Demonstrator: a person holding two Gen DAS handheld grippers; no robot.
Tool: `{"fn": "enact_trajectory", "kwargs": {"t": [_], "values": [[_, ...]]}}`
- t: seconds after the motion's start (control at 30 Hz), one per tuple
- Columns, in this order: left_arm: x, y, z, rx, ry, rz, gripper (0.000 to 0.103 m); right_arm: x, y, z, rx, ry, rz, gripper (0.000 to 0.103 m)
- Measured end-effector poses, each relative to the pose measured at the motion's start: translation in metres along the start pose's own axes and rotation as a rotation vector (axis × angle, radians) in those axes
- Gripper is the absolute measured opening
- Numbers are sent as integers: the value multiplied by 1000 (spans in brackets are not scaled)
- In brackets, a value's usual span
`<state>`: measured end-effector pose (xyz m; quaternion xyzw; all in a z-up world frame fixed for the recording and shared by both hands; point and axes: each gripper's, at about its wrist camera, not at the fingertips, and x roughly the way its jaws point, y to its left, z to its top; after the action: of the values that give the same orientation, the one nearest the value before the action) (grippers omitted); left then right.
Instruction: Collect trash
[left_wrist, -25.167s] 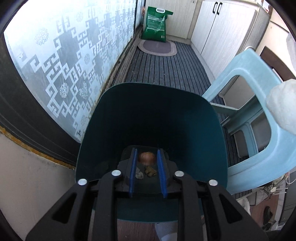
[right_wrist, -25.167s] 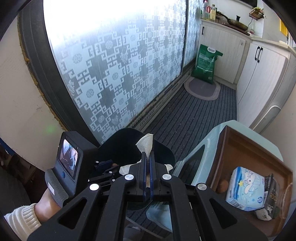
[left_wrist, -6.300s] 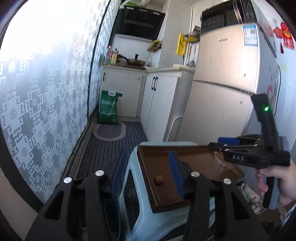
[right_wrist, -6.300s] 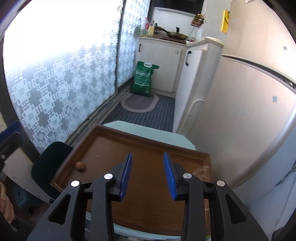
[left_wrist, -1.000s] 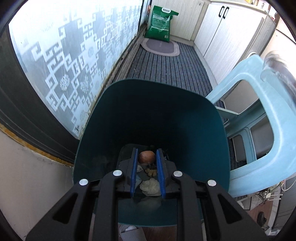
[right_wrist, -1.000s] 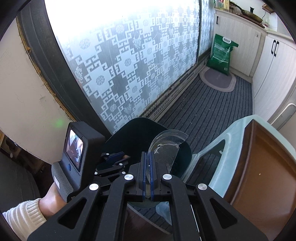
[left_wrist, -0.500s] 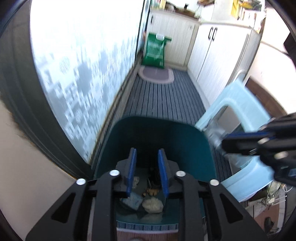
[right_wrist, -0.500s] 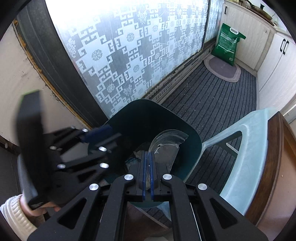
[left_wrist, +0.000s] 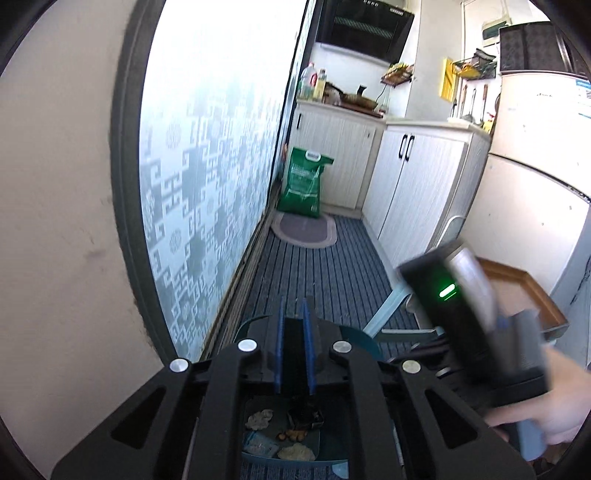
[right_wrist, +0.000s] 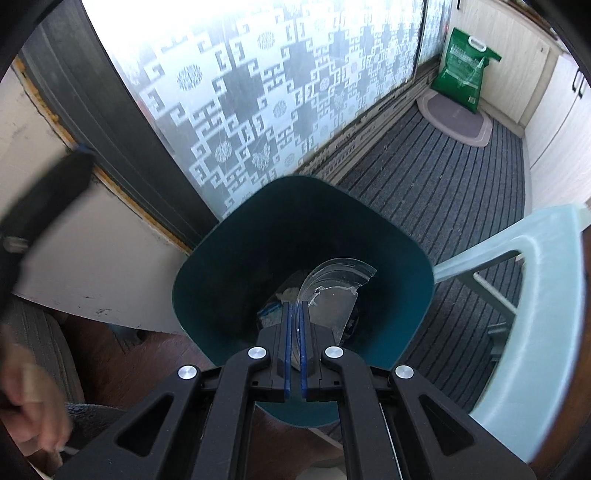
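Trash is going into the one teal bin (right_wrist: 236, 288): the right gripper (right_wrist: 294, 314), jaws pinched onto a single piece of clear plastic packaging (right_wrist: 332, 291), hangs over the bin's mouth, so the step in hand looks like the drop, which calls for parting the jaws. The left gripper (left_wrist: 294, 317), nearly closed with nothing between its pads (its jaws have just been closing), points across the kitchen floor. Below it at 6 o'clock, the bin bottom shows about five scraps (left_wrist: 280, 432), the one pale stool (right_wrist: 532, 332) at 3 o'clock.
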<state>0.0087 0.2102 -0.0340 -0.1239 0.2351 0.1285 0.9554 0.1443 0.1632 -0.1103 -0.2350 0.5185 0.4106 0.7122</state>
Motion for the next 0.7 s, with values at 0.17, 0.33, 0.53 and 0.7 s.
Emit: {"fn": "enact_trajectory", "kwargs": {"t": [0.17, 0.33, 0.53, 0.7], "values": [[-24, -5, 11, 6, -46, -10, 11, 22, 1, -4, 4, 57, 7, 3], [-47, -13, 21, 20, -106, -1, 11, 36, 6, -6, 1, 98, 5, 5], [-60, -29, 26, 97, -140, 49, 15, 30, 14, -6, -24, 69, -1, 29], [-80, -35, 30, 116, -211, 64, 22, -12, 22, -2, -59, -44, -13, 29]]}}
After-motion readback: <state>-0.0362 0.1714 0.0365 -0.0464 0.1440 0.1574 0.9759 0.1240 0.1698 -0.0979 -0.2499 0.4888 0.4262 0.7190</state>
